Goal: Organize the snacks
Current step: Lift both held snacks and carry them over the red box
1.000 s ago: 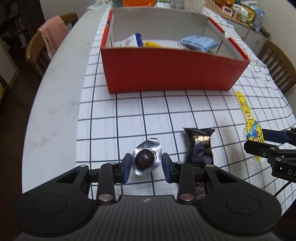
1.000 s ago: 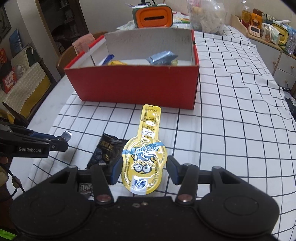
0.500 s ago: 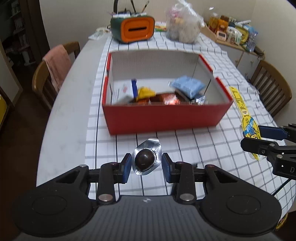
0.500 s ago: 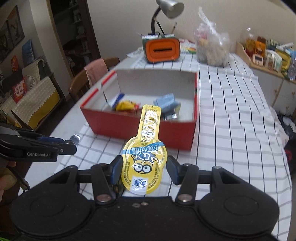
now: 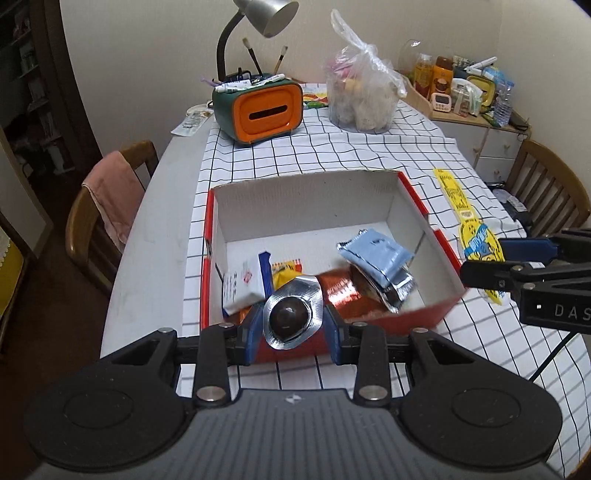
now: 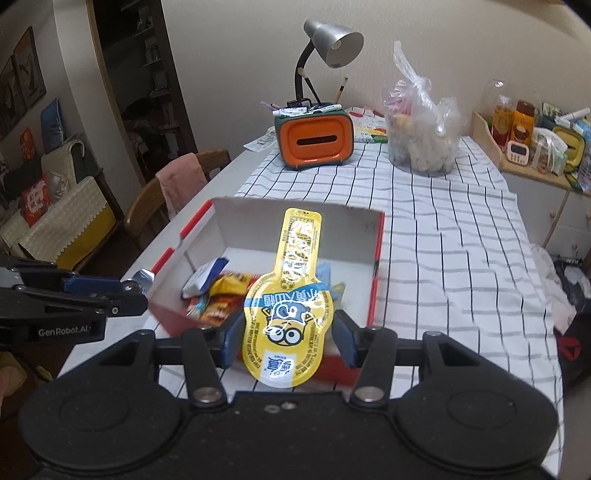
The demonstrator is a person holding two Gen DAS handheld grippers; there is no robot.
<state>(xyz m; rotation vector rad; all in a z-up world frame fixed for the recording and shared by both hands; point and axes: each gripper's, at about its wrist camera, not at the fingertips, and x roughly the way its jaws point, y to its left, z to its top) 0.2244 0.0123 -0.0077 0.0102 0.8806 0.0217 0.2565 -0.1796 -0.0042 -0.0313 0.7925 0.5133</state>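
My left gripper (image 5: 291, 325) is shut on a silver foil cup with a dark chocolate ball (image 5: 290, 314), held above the near wall of the red box (image 5: 421, 206). My right gripper (image 6: 286, 341) is shut on a long yellow Minions snack pack (image 6: 291, 295), held above the near edge of the same red box (image 6: 375, 288). The box holds several snacks: a blue packet (image 5: 375, 254), a copper foil pack (image 5: 341, 291) and a white and blue pack (image 5: 242, 284). The yellow pack also shows in the left wrist view (image 5: 476, 243).
An orange and green pen holder (image 5: 264, 109) with a desk lamp (image 5: 266, 14) and a clear bag of snacks (image 5: 360, 98) stand at the far end of the checked tablecloth (image 5: 369, 151). Wooden chairs stand left (image 5: 107, 206) and right (image 5: 546, 192).
Both grippers have risen and moved forward with their snacks, from low over the tablecloth to above the red box's near edge. A black snack pack left on the cloth is out of view.
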